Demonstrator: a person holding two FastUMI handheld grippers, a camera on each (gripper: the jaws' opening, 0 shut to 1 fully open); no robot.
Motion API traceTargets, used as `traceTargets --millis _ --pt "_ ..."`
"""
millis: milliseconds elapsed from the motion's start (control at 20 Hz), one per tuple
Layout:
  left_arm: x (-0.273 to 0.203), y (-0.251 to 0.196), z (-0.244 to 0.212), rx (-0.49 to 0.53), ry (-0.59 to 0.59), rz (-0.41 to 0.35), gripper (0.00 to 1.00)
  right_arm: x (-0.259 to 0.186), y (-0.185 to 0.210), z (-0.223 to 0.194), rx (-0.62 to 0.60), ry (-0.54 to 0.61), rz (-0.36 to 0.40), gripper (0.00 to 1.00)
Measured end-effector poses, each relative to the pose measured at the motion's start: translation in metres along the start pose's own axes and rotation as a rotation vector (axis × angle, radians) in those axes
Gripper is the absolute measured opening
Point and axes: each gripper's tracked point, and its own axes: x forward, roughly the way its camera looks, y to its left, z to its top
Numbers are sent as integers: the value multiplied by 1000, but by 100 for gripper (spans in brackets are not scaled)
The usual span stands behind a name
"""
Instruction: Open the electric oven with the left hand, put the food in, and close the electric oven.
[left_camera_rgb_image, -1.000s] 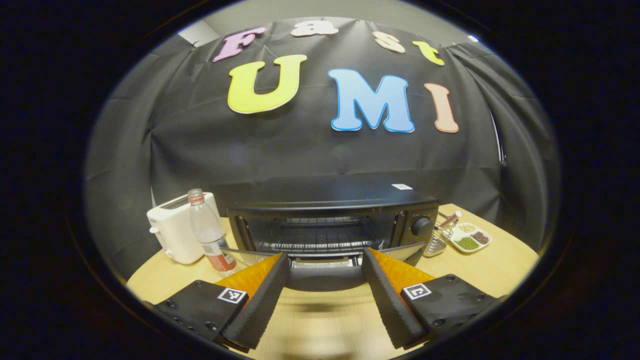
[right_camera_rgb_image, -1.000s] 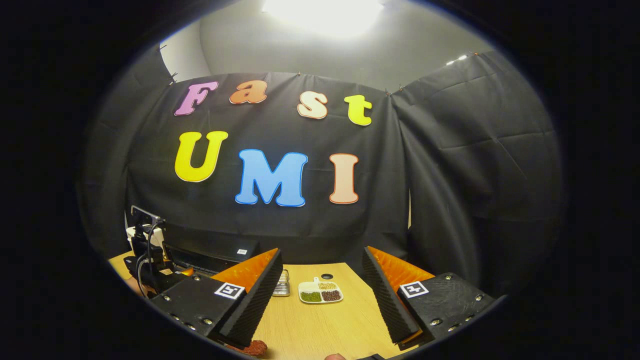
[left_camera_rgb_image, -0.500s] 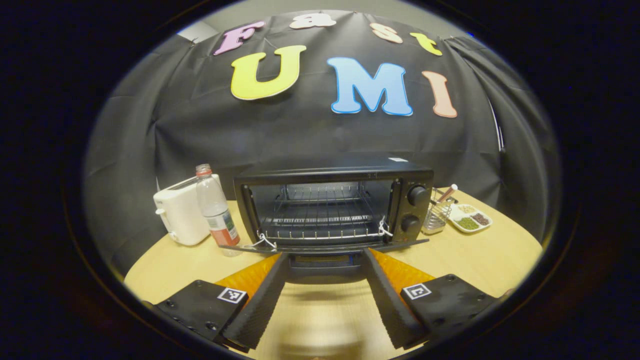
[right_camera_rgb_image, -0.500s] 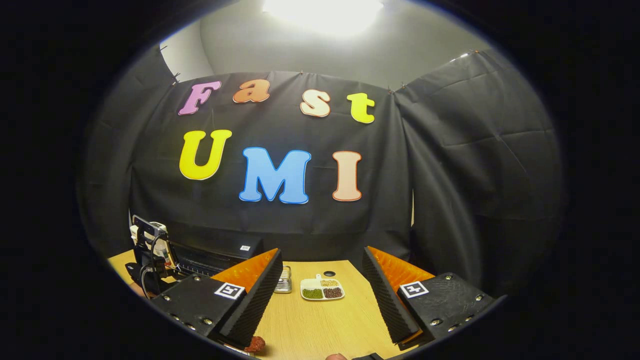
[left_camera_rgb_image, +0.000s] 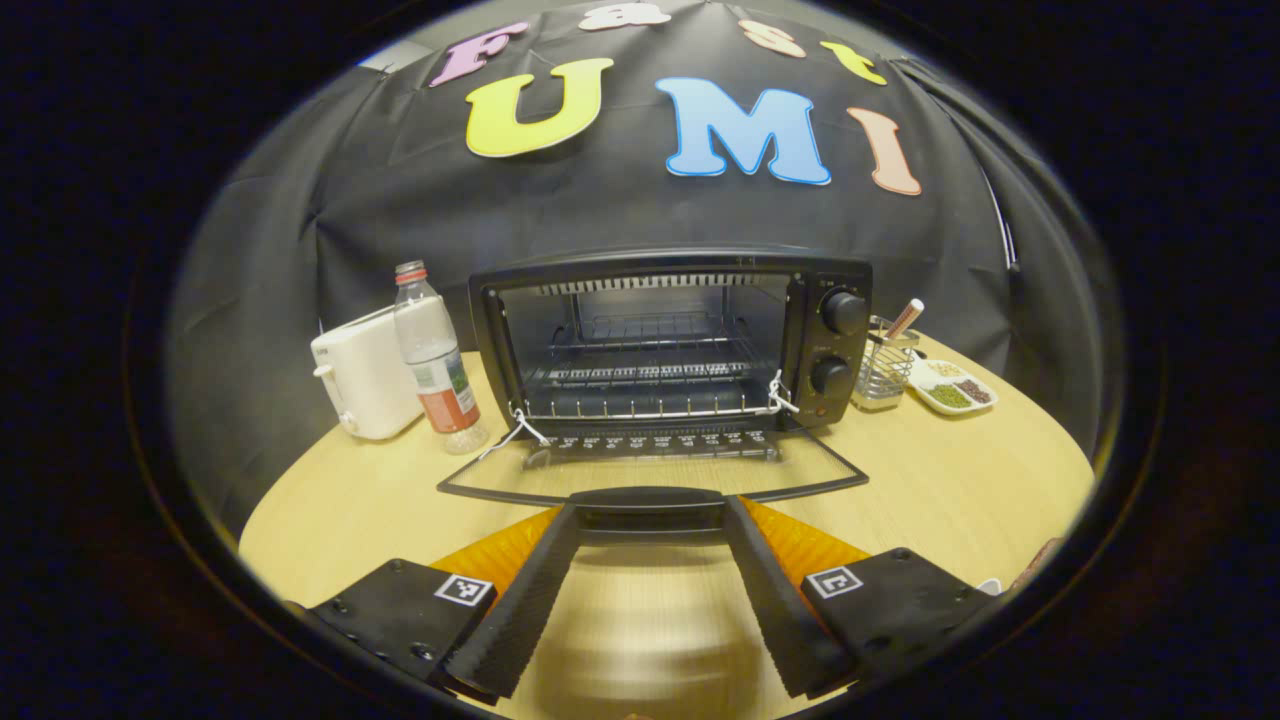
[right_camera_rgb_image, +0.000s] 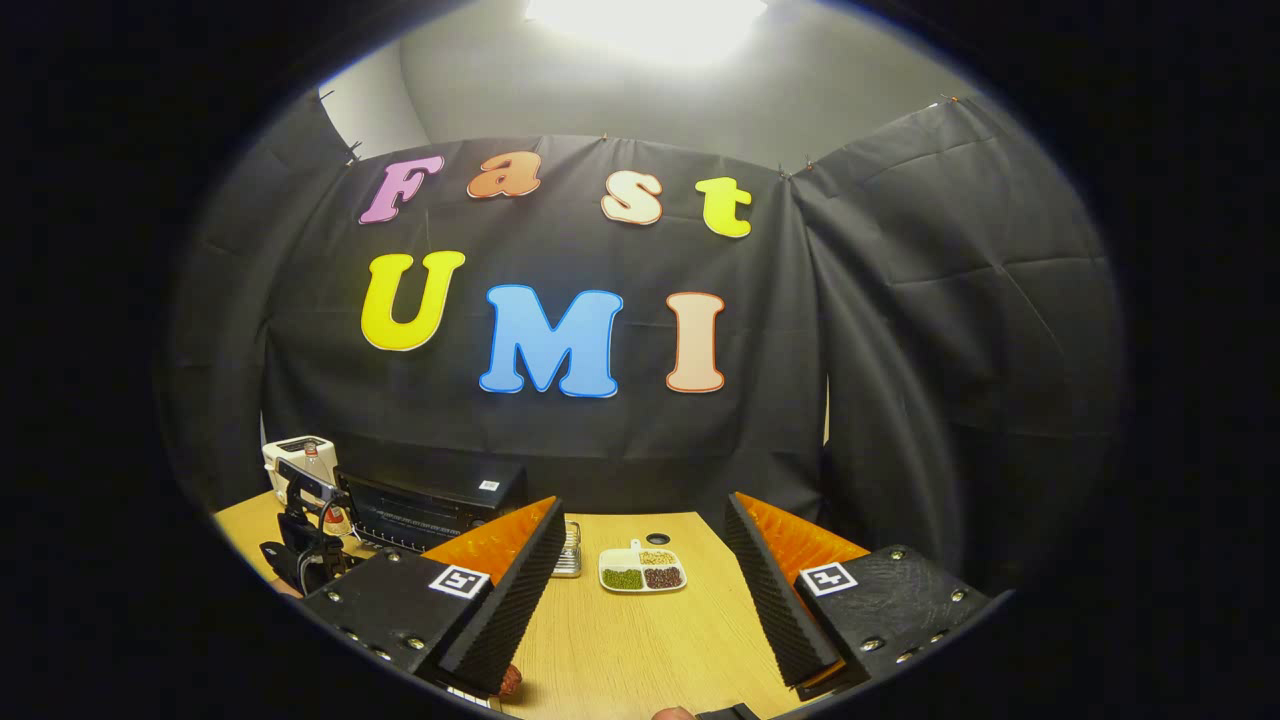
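Observation:
The black electric oven (left_camera_rgb_image: 670, 340) stands at the middle of the table with its glass door (left_camera_rgb_image: 655, 470) swung down almost flat. Its wire rack (left_camera_rgb_image: 650, 375) is bare. My left gripper (left_camera_rgb_image: 650, 512) is open, and the door's black handle (left_camera_rgb_image: 650, 500) lies between its fingertips. In the right gripper view my right gripper (right_camera_rgb_image: 642, 510) is open and holds nothing, off to the right of the oven (right_camera_rgb_image: 430, 505). A reddish piece of food (right_camera_rgb_image: 510, 679) peeks out under its left finger at the table's near edge. The left gripper (right_camera_rgb_image: 305, 560) shows in front of the oven.
A white toaster (left_camera_rgb_image: 365, 375) and a plastic bottle (left_camera_rgb_image: 435, 360) stand left of the oven. A wire basket (left_camera_rgb_image: 885, 360) and a white divided dish (left_camera_rgb_image: 950, 388) of beans sit to its right. The wooden table (left_camera_rgb_image: 960, 490) has bare room at the front right.
The oven door has swung from part-way down to almost flat, with the left gripper going down along with its handle. The right gripper has hardly moved.

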Motion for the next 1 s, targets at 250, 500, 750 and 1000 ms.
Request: traceTargets --millis 250,500,750,1000 --pt "-19 -8 0 -3 -5 -12 100 -1 5 -12 15 38 33 97" --pt "-66 -9 58 -37 -139 -25 100 4 15 -31 65 94 75 98" --pt "-126 4 118 -49 -287 -11 100 9 33 -57 117 153 154 98" --pt "-185 20 152 -44 -376 28 100 11 56 -103 215 315 242 98"
